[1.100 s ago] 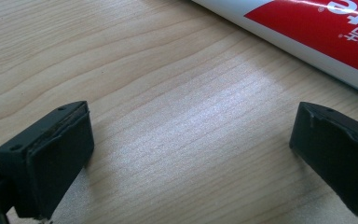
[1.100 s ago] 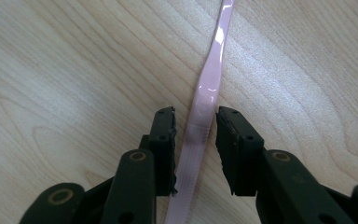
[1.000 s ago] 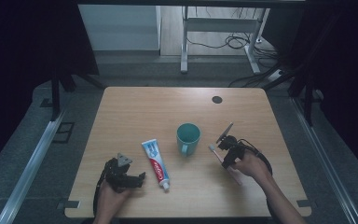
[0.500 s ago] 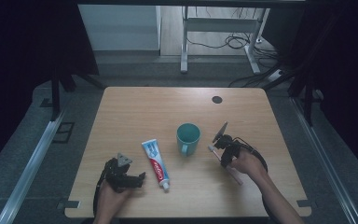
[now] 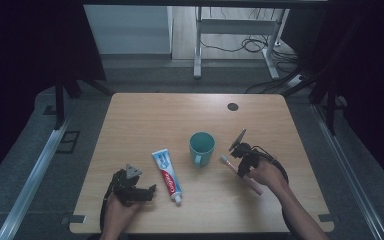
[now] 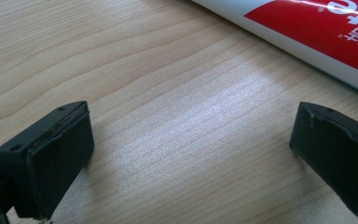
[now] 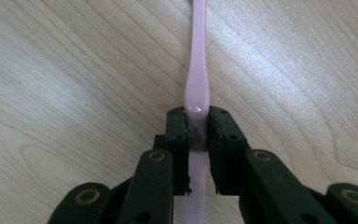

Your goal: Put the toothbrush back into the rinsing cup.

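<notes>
The right gripper (image 7: 196, 133) has just been closing and now pinches the pink toothbrush (image 7: 196, 70) mid-handle, flat on the tabletop (image 5: 280, 125) toward its right edge, beside the cup (image 5: 202, 148). So narrow a hold could let the brush swivel or slip when lifted. The left gripper (image 6: 191, 154) rests wide open over bare wood near the front edge, just beside the toothpaste (image 5: 166, 175).

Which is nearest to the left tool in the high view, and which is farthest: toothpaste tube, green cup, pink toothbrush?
From the left tool:
1. Toothpaste tube, just to its right.
2. Green cup, mid-table, farther right and back.
3. Pink toothbrush, far right, in the right tool.
</notes>
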